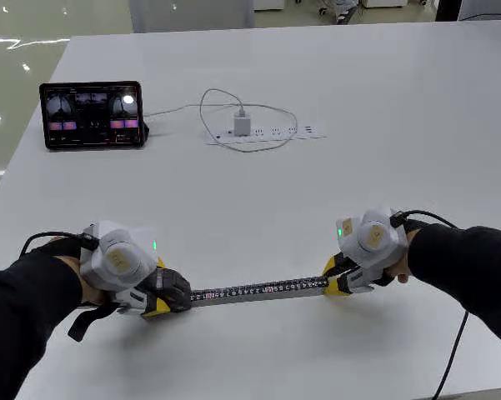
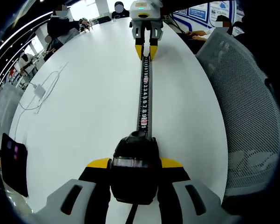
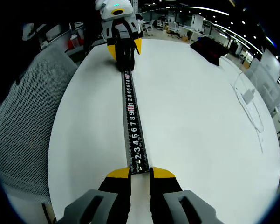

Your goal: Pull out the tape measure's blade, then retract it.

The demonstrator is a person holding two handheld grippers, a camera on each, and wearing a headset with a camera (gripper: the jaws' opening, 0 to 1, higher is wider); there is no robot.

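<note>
The black tape measure case (image 1: 171, 292) (image 2: 135, 165) sits low over the white table, and my left gripper (image 1: 158, 302) (image 2: 135, 163) is shut on it. Its blade (image 1: 258, 291) (image 2: 144, 91) (image 3: 132, 126), black with white numbers, runs straight across the table to my right gripper (image 1: 333, 279) (image 3: 140, 173), which is shut on the blade's tip. In the left gripper view the right gripper (image 2: 146, 49) shows at the far end of the blade. In the right gripper view the left gripper (image 3: 123, 49) holds the case (image 3: 124, 55) at the far end.
A tablet (image 1: 92, 115) stands at the back left of the table (image 1: 383, 125). A power strip (image 1: 267, 133) with a white charger (image 1: 242, 125) and looped cable lies behind the grippers. A mesh chair (image 2: 242, 93) (image 3: 23, 121) stands at the table's near side.
</note>
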